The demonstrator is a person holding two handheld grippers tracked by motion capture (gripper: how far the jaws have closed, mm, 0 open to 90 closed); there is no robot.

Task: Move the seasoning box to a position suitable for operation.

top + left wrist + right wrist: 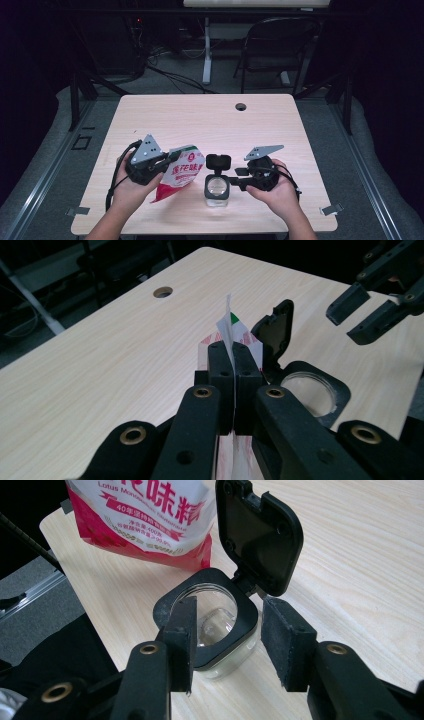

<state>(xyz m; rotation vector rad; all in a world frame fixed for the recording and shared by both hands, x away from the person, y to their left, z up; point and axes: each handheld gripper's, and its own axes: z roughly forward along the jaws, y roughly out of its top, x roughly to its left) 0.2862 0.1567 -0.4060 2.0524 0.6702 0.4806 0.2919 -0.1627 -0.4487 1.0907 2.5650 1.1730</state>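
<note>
- The table carries a clear jar near its front edge, its black flip lid standing open.
- The red-and-white bag hangs tilted just left of the jar, pinched by its top edge in the closed jaws of the left gripper.
- The right gripper has its jaws open around the jar's collar, one on each side; whether they touch it I cannot tell.
- Step in hand, I judge: readying to pour. Next, tip the bag's mouth over the jar opening while steadying the jar.

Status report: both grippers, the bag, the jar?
Left gripper shut on seasoning bag. Right gripper around open-lidded jar; grip unclear. Nothing in the way.
</note>
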